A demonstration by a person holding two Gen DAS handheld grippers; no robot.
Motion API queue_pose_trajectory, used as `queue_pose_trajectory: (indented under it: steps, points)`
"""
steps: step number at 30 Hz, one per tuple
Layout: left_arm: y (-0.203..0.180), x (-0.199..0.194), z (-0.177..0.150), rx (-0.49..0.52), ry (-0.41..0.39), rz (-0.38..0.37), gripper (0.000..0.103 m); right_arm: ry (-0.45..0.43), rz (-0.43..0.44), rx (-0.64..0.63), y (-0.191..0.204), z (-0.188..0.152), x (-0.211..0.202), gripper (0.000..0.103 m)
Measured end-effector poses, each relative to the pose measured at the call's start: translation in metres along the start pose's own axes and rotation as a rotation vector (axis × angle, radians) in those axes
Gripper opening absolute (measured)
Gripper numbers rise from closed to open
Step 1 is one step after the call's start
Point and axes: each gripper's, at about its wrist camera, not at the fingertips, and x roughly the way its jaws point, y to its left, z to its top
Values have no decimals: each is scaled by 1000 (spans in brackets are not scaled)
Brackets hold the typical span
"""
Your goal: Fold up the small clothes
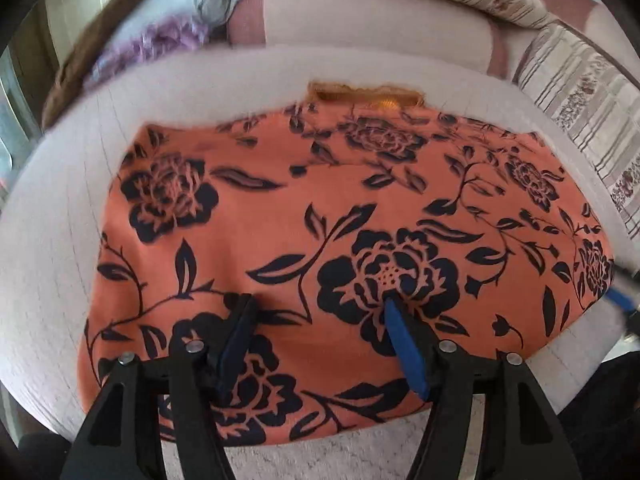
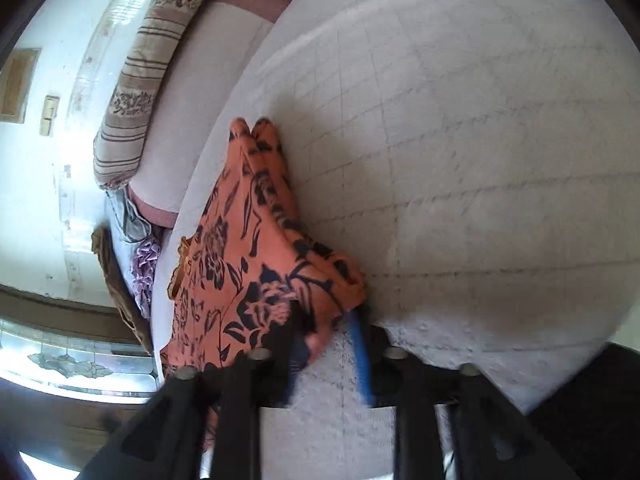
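An orange garment with a dark floral print [image 1: 328,216] lies spread flat on a pale quilted cushion [image 1: 60,248]. My left gripper [image 1: 320,304] is open, fingers resting on or just above the cloth near its front edge. In the right wrist view the same garment [image 2: 248,248] shows from its right side, its edge bunched up. My right gripper [image 2: 328,316] is at the near corner of that edge; its jaws are apart with cloth between them, and I cannot tell if they pinch it. A blue right fingertip [image 1: 620,300] shows at the left view's right edge.
A striped floral bolster [image 1: 580,92] lies at the back right. A pile of grey and purple clothes [image 1: 168,36] lies at the back left. Bare cushion [image 2: 480,140] stretches right of the garment. A white wall and a window [image 2: 72,356] show on the left.
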Motion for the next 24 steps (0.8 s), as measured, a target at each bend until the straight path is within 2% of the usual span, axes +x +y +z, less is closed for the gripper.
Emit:
queue_pose_trajectory:
  steps: [2,4,5,7,9,12,13,14,15,16,17,19,20,22,23,24]
  points:
    - [-3,1,-1,18,-3,12,69,-69,-23,-78,11,9,-23,77]
    - [-2,1,-1,4,-2,-1,70,-130,-23,-138,24,27,-36,81]
    - [-1,1,0,-5,0,-6,70,-114,-4,-173,32,40,-31,81]
    - [-1,2,0,-5,0,-5,71,-52,50,-209,47,71,-13,81]
    - [-1,2,1,-4,0,-7,72,11,67,-235,62,93,15,81]
    - [1,1,3,-8,1,-17,73,104,12,-292,82,126,74,81]
    - [1,2,3,-9,1,-19,74,138,-3,-302,85,129,91,79]
    - [0,2,3,-7,2,-21,74,197,-22,-295,87,134,113,67]
    - [0,2,3,-5,3,-23,75,212,-29,-295,84,134,120,50]
    - [1,3,3,-4,4,-29,75,221,-37,-316,88,134,125,12]
    - [1,3,3,-6,4,-34,75,218,-21,-330,94,132,122,12]
    - [1,5,2,-9,-1,-42,77,154,-29,-354,95,132,112,12]
    - [0,4,2,-4,-1,-38,77,164,-59,-305,81,134,117,15]
    - [-1,4,2,0,3,-33,78,165,-28,-207,60,136,123,16]
    - [1,4,3,-7,5,-39,78,148,-21,-208,61,135,118,23]
    - [1,4,3,-10,5,-45,78,129,-44,-227,66,132,111,26]
